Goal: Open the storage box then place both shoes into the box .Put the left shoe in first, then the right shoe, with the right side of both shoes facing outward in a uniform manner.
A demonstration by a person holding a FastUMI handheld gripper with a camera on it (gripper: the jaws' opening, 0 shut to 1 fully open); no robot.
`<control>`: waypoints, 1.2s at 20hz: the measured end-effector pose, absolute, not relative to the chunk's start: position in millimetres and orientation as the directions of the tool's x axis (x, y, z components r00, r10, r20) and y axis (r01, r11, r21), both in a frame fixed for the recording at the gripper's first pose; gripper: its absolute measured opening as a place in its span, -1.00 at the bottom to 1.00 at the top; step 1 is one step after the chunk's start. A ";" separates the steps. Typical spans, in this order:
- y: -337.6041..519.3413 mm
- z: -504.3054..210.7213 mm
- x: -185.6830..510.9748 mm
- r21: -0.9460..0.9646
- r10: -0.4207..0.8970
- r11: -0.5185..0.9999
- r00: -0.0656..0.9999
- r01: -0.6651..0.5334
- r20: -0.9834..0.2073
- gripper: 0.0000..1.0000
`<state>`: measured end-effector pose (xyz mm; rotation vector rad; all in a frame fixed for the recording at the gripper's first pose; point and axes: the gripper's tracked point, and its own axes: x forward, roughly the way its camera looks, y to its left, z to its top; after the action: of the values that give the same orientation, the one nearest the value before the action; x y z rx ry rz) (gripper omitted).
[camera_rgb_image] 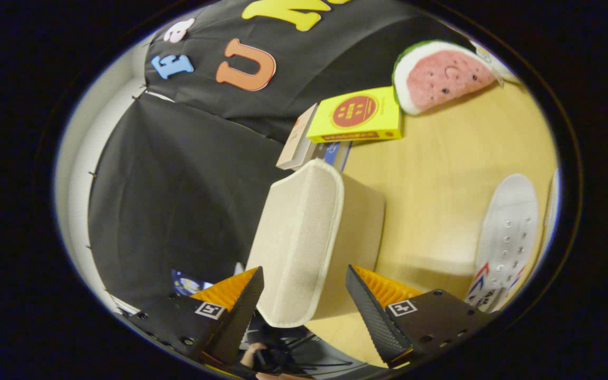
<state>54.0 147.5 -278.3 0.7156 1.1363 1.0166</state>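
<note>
With the claw [304, 295] gaping around the storage box [314, 237] lid near the worktop [441, 174] edge, opening seems underway; next, pinching and lifting that lid.

Tool [304, 303] with ribbed wedge fingers, square coded tags and small screws on its mounts.

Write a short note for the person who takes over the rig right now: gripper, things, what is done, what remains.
Gripper: open, fingers on either side of the storage box's lid edge, not pressing it.
Storage box: beige fabric, on the wooden table, lid apparently closed.
One white shoe lies on the table beside the box; a second sits at its far side, barely visible.
Done: nothing placed.
Left: open the box, then left shoe, then right shoe.
</note>
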 end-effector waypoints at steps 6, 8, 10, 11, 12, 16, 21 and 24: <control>169.0 -297.1 87.2 0.973 0.979 0.193 -0.035 -0.128 -0.199 0.88; 180.4 -297.6 87.9 0.984 0.984 0.146 -0.086 -0.100 -0.155 0.86; 177.3 -298.3 94.3 0.990 0.987 0.118 -0.104 -0.076 -0.126 0.55; 184.9 -296.8 90.1 0.992 0.986 0.109 -0.120 -0.065 -0.117 0.24; 189.4 -298.9 90.9 0.993 0.986 0.105 -0.123 -0.059 -0.112 0.24; 175.0 -290.6 94.1 0.993 0.985 0.103 -0.136 -0.050 -0.109 -0.57; 167.8 -280.3 91.0 0.990 0.980 0.132 -0.144 -0.055 -0.138 -0.85; 163.0 -245.6 87.0 0.996 0.991 0.071 -0.111 -0.047 -0.076 -0.98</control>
<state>87.0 163.0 -245.6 1.0672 1.2934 1.2558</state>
